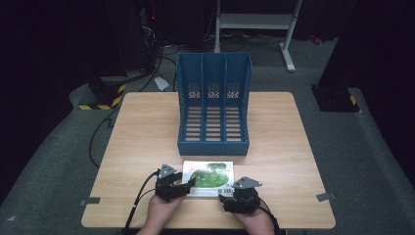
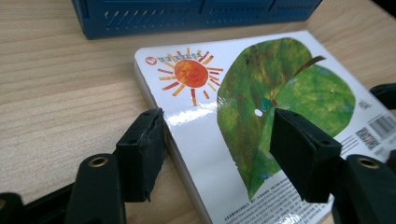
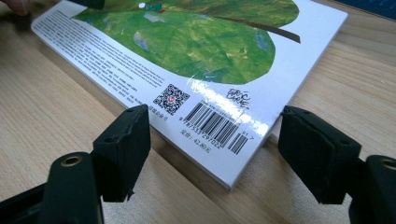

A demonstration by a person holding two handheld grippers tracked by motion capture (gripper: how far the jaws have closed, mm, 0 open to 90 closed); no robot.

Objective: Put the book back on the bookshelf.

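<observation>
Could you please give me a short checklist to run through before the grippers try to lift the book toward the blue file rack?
1. Book lies flat on the table, back cover up: ok.
2. Left gripper open and straddling the book's edge, one pad beside it, one above the cover: ok.
3. Right gripper open around the barcode corner, pads not pressing: ok.
4. Either gripper has a firm hold on the book: not ok.
5. Blue file rack upright, its three slots facing the person and free of papers: ok.
6. Whether the book fits a slot's width: cannot tell.
</observation>
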